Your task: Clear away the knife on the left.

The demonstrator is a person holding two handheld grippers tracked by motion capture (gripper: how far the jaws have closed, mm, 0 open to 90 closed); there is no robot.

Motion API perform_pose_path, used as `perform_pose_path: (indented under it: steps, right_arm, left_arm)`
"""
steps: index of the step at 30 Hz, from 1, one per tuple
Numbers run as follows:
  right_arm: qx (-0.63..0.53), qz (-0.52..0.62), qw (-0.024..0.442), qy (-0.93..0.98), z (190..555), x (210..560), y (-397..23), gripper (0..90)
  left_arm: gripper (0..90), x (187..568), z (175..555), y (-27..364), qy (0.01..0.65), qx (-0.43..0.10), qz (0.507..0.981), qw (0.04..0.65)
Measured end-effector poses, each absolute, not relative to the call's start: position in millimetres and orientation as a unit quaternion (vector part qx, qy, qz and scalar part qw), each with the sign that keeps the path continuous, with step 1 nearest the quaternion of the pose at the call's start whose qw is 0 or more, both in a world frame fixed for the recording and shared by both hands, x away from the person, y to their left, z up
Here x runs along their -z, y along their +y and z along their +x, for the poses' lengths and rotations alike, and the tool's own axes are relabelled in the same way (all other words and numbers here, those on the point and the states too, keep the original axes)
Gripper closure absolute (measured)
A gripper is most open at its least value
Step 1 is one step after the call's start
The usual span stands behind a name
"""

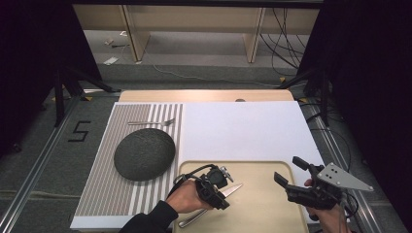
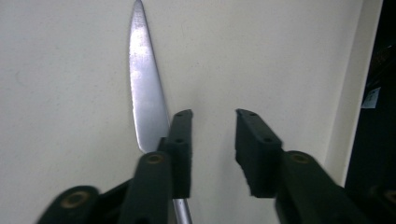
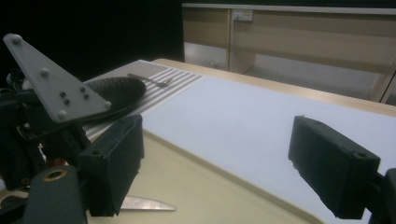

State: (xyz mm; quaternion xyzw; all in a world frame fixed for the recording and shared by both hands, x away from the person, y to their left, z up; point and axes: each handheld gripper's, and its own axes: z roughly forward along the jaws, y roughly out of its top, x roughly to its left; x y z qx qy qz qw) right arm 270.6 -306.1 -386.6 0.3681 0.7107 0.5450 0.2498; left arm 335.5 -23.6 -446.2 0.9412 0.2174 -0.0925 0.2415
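A table knife (image 1: 232,189) lies slantwise on the cream tray (image 1: 262,206) at the table's front. My left gripper (image 1: 216,190) hovers over the knife's middle, pointing down at the tray. In the left gripper view its jaws (image 2: 214,116) stand apart with only bare tray (image 2: 289,56) between them; the blade (image 2: 147,93) runs just outside the left jaw and passes beneath it. My right gripper (image 1: 287,169) is held wide open over the tray's right part with nothing in it. The right gripper view (image 3: 217,140) shows the knife tip (image 3: 149,204) beside its left jaw.
A dark round plate (image 1: 145,154) sits on a striped placemat (image 1: 111,194) at the left, with a fork (image 1: 151,122) beyond it. A white mat (image 1: 243,131) covers the middle and right of the table. The floor past the table holds furniture legs and cables.
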Motion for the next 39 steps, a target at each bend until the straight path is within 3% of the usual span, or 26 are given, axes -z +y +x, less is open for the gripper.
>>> perform_pose_path:
  steps: [6, 20, 39]
  right_arm:
    - [-0.546, 0.369, 0.25, 0.71, 271, 386, -307, 19.2]
    - [-0.546, 0.369, 0.248, 0.71, 271, 386, -307, 19.4]
    - [-0.548, 0.366, 0.246, 0.711, 272, 386, -306, 19.4]
  left_arm:
    - [89.5, 456, 336, -39, 0.205, 0.077, 0.948, 0.23]
    - [89.7, 461, 341, -51, 0.22, 0.031, 0.949, 0.223]
    - [89.8, 461, 368, -20, 0.273, -0.014, 0.937, 0.217]
